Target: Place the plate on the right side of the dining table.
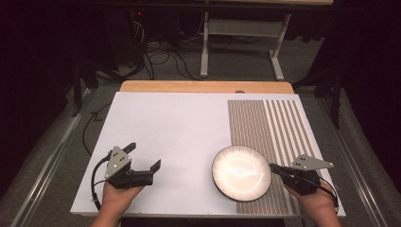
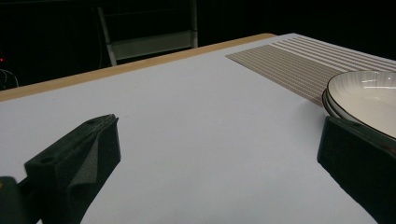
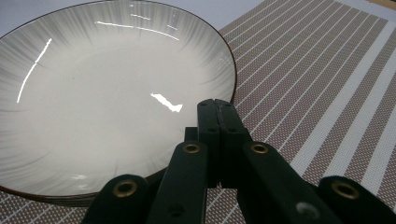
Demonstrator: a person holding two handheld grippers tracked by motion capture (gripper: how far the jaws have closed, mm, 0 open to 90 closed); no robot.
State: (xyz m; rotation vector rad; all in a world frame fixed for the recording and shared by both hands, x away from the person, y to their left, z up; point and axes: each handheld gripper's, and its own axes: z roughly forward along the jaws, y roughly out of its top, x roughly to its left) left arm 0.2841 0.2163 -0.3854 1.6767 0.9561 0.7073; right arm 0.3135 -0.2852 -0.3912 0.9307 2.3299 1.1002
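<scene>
High view overhead facing forward, both tool views low and close, all sharing the plate [image 1: 241, 172].

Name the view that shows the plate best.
The right gripper view: the plate is close, its ribbed inside and dark rim plain. The high view shows it whole but small and glary, partly on the mat. The left gripper view catches one edge.

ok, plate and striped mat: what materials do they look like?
Plate: likely glazed ceramic. Sharp glossy highlights, grey streaks fading in from a thin dark rim; the left gripper view hints at a second plate stacked under it. Striped mat: looks like woven vinyl or similar mesh, matte, with a fine weave grain and brown and pale stripes. The exact fibre can't be told.
</scene>
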